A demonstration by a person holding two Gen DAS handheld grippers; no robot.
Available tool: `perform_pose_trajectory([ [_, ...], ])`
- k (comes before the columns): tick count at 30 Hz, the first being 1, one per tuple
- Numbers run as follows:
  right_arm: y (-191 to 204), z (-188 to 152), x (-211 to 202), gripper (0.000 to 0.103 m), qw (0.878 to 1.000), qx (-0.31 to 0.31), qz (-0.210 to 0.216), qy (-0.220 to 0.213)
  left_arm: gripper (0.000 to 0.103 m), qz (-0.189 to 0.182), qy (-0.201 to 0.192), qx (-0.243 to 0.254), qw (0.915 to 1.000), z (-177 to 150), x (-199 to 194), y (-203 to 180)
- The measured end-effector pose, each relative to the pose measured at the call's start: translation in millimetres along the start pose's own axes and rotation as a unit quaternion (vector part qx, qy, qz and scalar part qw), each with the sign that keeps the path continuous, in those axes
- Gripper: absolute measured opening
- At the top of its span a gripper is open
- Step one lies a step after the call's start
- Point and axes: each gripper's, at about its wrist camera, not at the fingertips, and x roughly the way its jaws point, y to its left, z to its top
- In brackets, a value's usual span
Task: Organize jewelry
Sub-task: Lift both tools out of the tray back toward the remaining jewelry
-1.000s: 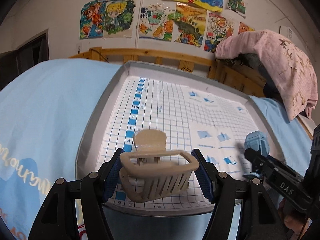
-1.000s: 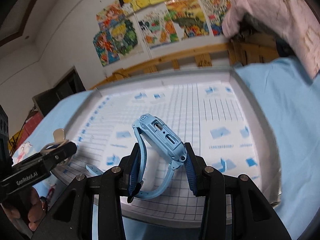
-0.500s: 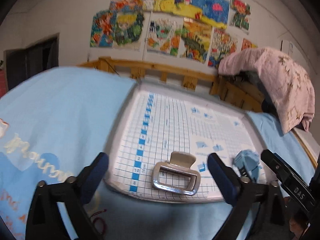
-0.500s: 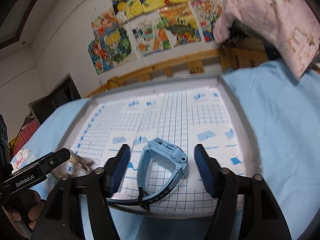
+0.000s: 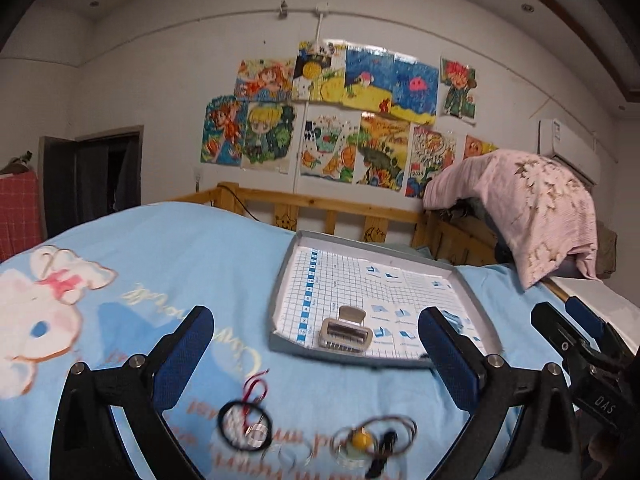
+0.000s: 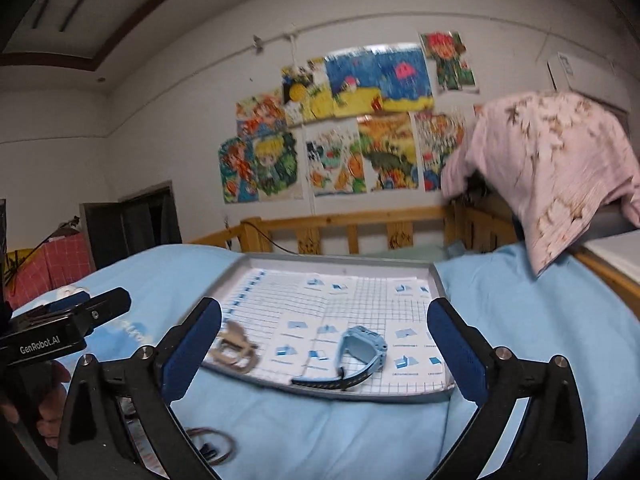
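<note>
Hair clip [image 5: 346,334] and watch [image 6: 362,350] lie in tray [image 6: 340,260]; bedspread jewelry blurred; both grippers' fingers apart, right opening.

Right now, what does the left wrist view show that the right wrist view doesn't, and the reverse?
Only the left wrist view: a black hair tie and a yellow-bead bracelet on the blue bedsheet. Only the right wrist view: the whole blue smartwatch. Both: the beige hair claw clip in the grid-lined tray, and wall drawings.

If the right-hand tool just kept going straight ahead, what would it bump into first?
Probably the blue watch lying in the grey tray, almost centred between the right tool's opening jaws, nothing between them. Depth is hard to judge.
</note>
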Motion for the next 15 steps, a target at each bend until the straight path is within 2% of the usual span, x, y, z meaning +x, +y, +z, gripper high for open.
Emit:
perform_pose_trajectory([
  [7,23.0,3.2,-74.5,0.101,0.999,-0.005,0.008,-0.034,0.103,0.009,-0.022,-0.007,0.9997,-14.4,-68.5,15.6],
  [15,39.7,-18.3,-145.2,0.101,0.998,-0.009,0.012,-0.054,0.103,0.016,-0.032,-0.002,0.9994,-36.1,-126.7,22.5],
])
